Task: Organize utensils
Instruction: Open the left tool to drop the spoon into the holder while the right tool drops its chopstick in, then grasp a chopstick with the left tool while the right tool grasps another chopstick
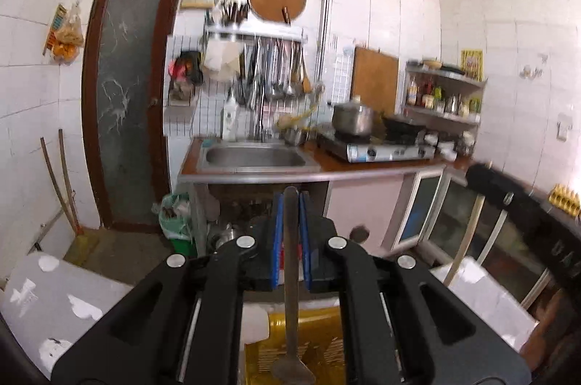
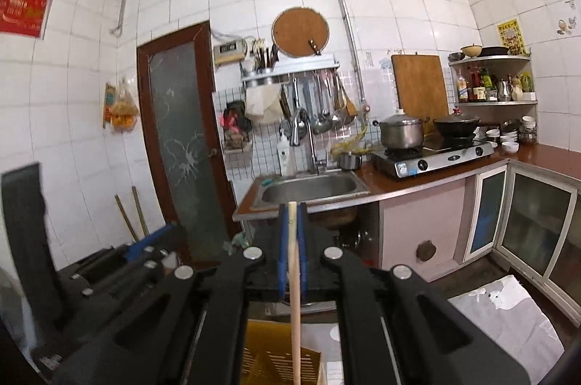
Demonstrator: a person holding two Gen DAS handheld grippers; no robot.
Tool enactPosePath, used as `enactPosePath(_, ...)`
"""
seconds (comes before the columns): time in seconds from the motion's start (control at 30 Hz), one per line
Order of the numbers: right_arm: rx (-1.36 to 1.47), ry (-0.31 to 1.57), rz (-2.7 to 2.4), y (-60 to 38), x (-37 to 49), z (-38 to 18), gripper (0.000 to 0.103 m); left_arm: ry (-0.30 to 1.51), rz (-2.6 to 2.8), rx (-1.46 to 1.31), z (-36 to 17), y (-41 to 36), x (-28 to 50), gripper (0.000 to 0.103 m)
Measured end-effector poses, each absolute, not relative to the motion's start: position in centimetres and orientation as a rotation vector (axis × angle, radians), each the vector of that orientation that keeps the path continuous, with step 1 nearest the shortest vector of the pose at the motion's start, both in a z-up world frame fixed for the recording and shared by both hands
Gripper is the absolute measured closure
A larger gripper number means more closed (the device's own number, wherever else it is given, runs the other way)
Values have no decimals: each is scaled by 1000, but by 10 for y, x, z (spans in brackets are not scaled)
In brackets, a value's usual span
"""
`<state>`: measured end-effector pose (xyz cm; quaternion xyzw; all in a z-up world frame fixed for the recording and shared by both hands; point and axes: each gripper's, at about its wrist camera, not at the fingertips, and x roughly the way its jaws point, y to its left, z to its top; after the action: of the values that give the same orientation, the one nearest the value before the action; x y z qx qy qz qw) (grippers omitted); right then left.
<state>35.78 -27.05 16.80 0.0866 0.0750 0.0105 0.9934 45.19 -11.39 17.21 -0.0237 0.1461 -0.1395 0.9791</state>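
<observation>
Both hand-held grippers carry utensils
Left hand-held gripper (image 1: 290, 203) clamps a metal spoon (image 1: 291, 294); right hand-held gripper (image 2: 292, 214) pinches a wooden stick (image 2: 295, 294).

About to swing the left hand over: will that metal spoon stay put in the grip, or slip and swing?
The metal spoon looks stiff, so no flex. Its smooth thin handle sits pinched near one end, the bowl hanging below the left gripper, so it may pivot or slide.

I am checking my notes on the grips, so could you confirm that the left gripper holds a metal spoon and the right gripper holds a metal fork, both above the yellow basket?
Not quite: the right gripper holds a pale wooden stick, not a metal fork, as the right wrist view shows. The left gripper does hold a metal spoon, both above the yellow basket.
</observation>
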Motion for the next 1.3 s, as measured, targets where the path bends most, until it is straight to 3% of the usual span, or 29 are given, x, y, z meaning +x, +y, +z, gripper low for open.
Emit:
enactPosePath(0.23, 153, 269, 34, -271, 380, 123, 97, 385, -253, 26, 116, -111, 470, 95)
enactPosePath(0.27, 157, 283, 41, -272, 381, 119, 96, 400, -251, 26, 113, -107, 471, 91)
enactPosePath(0.3, 164, 304, 42, -273, 381, 115, 93, 417, -256, 21, 113, -102, 472, 73)
enactPosePath(0.33, 170, 319, 32, -275, 380, 113, 74, 422, -251, 10, 114, -95, 469, 51)
enactPosePath(0.37, 174, 323, 21, -278, 378, 112, 41, 414, -235, -2, 117, -88, 465, 44)
enactPosePath(0.4, 181, 317, -6, -282, 371, 113, 31, 402, -221, -10, 120, -81, 460, 36)
enactPosePath(0.7, 138, 421, -7, -293, 301, 105, 29, 464, -152, -5, 151, -13, 389, 7)
enactPosePath(0.97, 95, 587, 28, -271, 236, 59, 29, 605, -113, 3, 120, 25, 314, 5)
enactPosePath(1.3, 114, 720, -33, -261, 193, 5, 31, 767, -93, -17, 43, 44, 265, 5)
